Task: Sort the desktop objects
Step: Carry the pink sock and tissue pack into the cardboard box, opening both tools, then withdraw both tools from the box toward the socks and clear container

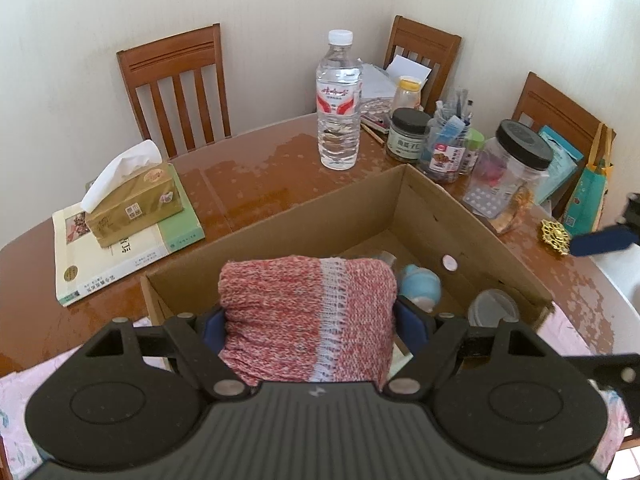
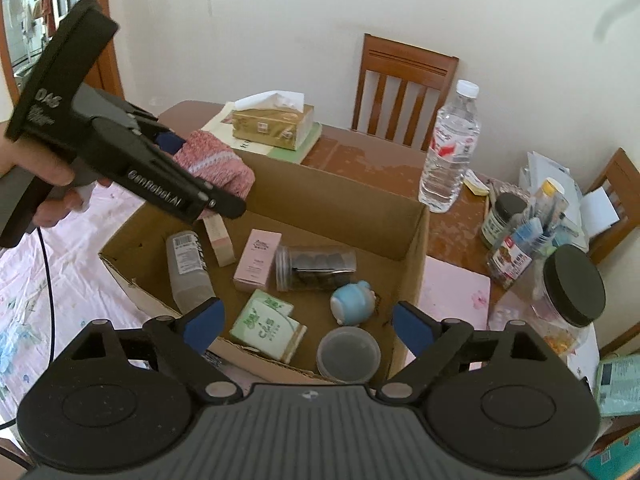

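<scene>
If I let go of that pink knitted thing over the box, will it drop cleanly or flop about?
Probably flops: the knitted cloth bulges softly between the left tongs, so it looks limp. It seems light and should land gently on the items in the cardboard box. The loose knit might snag on a pad.

Wooden chairs (image 1: 176,84) against pale wall (image 1: 260,8)

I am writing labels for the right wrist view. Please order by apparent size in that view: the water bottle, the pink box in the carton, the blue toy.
1. water bottle
2. pink box and blue toy: they look alike in size, so I do not rank them.
</scene>
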### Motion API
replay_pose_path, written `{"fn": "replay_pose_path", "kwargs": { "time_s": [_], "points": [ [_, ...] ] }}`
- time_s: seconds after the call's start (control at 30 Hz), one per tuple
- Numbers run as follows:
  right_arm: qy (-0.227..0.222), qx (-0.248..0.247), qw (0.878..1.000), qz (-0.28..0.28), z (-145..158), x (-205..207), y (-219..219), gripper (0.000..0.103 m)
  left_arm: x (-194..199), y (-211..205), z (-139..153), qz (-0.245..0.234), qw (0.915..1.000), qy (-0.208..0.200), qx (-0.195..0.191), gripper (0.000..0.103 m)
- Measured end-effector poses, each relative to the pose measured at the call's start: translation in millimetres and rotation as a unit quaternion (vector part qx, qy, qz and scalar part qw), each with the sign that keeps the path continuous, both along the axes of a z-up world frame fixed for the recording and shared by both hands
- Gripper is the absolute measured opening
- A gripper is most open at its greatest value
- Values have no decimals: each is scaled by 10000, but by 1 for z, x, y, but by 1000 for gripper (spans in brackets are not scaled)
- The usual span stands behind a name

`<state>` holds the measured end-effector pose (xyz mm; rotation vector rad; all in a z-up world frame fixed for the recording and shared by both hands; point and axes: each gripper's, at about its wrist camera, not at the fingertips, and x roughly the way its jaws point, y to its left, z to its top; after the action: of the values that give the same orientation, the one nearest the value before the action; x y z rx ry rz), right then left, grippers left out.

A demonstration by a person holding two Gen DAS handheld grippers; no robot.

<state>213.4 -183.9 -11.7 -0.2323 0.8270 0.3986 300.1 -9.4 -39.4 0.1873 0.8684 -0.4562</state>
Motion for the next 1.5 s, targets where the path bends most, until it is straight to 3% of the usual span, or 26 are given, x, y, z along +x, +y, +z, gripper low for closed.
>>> {"fn": "replay_pose_path", "kwargs": {
  "time_s": [0.2,0.27,0.6,0.87,1.3,1.5],
  "points": [
    [16,7,9998,-175,-1,-2,-3,95,23,4,-9,206,9998,43,41,89],
    [-5,-6,9997,-235,-1,-4,-4,103,26,8,-10,268,9996,86,-17,91],
    [12,-54,9990,-443,-2,-18,-6,103,14,19,-12,314,9995,5,72,98],
    [82,38,9989,-463,-7,-37,-7,103,-22,29,-7,201,9997,-57,-86,100],
    [308,272,9991,-72,-32,-82,-17,103,-110,24,-1,594,9982,-30,73,100],
    [374,342,9985,-195,-46,-100,-31,103,-145,10,-8,811,9967,25,85,100]
  ]
}}
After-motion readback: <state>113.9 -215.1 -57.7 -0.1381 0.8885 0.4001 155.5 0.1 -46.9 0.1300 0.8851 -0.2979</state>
